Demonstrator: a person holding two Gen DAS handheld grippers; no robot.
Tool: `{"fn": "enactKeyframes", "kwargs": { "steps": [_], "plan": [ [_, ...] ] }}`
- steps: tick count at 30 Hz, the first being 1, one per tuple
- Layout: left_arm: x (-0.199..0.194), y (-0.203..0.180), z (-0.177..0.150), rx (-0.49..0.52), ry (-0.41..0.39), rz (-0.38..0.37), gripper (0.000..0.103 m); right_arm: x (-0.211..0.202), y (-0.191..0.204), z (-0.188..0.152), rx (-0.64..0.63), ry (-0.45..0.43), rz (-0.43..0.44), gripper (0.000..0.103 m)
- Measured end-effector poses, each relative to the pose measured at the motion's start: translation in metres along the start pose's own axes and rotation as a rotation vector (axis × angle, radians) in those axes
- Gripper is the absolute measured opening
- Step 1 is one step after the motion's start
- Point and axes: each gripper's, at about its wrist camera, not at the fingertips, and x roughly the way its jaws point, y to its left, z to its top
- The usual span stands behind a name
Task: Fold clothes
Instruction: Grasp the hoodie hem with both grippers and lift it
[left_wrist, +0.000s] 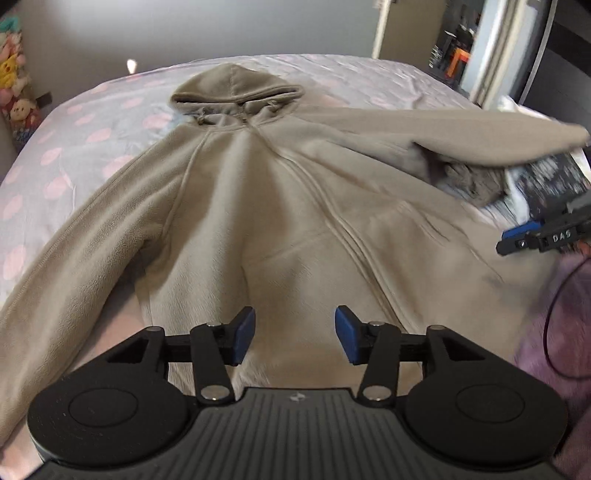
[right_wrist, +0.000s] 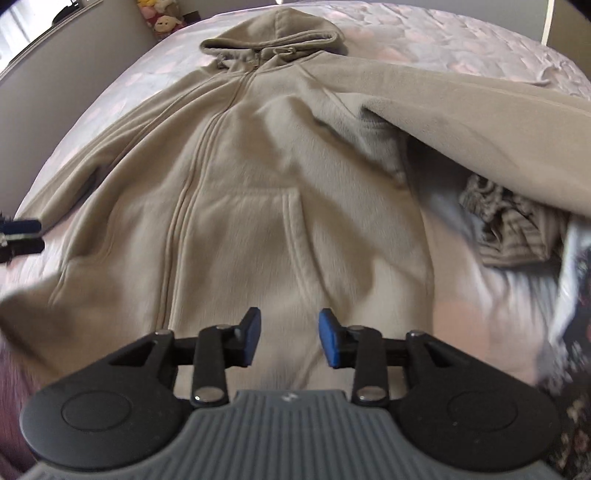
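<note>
Lying face up on the bed (left_wrist: 92, 122), the hoodie (left_wrist: 280, 206) is spread nearly flat, hood (left_wrist: 236, 88) at the far end and hem nearest both cameras. Its zip (right_wrist: 207, 147) runs closed down the front. One sleeve (left_wrist: 74, 258) slopes down along the body towards the hem; the other sleeve (right_wrist: 480, 122) reaches out sideways over a crumpled pile of clothes (right_wrist: 509, 229) beside the hoodie.

Both grippers hover just above the hem. The left gripper (left_wrist: 294, 336) has its fingers apart with nothing between them, only fleece showing beneath. The right gripper (right_wrist: 290, 338) is the same: fingers apart, empty.

The hoodie looks like thick, soft fleece, so it should be limp, light and fairly grippy rather than slippery; it will sag and bunch when lifted and cannot be pushed into shape. Thicker edges probably give the surest hold: a cuff, the hem band, or a shoulder seam. The outstretched sleeve seems the natural first thing to bring across the chest, pinched near the cuff, since it drapes off the body onto the pile.
</note>
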Motion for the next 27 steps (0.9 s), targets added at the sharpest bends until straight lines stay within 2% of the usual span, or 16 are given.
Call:
{"fn": "enactKeyframes", "kwargs": {
  "steps": [2,7,11,15,23,25,26,27],
  "plan": [
    [-0.013,-0.012,-0.006,0.057,0.021,0.015,0.053,-0.017,0.001,-0.017,-0.05,0.01,-0.008,0.05],
    [-0.032,-0.036,-0.028,0.159,0.1,0.056,0.056,-0.044,-0.008,-0.047,-0.17,0.041,-0.074,0.05],
    [-0.043,-0.05,-0.048,0.216,0.134,0.106,0.056,-0.06,-0.019,-0.062,-0.244,0.028,-0.143,0.05],
    [-0.041,-0.051,-0.057,0.215,0.178,0.132,0.056,-0.062,-0.034,-0.067,-0.274,0.029,-0.205,0.05],
    [-0.019,-0.038,-0.063,0.18,0.223,0.211,0.056,-0.032,-0.027,-0.059,-0.338,0.035,-0.258,0.047],
    [-0.013,-0.036,-0.062,0.175,0.204,0.239,0.046,-0.023,-0.024,-0.055,-0.351,0.031,-0.269,0.047],
    [-0.009,-0.035,-0.061,0.175,0.192,0.25,0.034,-0.019,-0.022,-0.053,-0.355,0.025,-0.271,0.047],
    [-0.006,-0.034,-0.061,0.175,0.183,0.25,0.015,-0.016,-0.02,-0.051,-0.361,0.013,-0.272,0.044]
  ]
}}
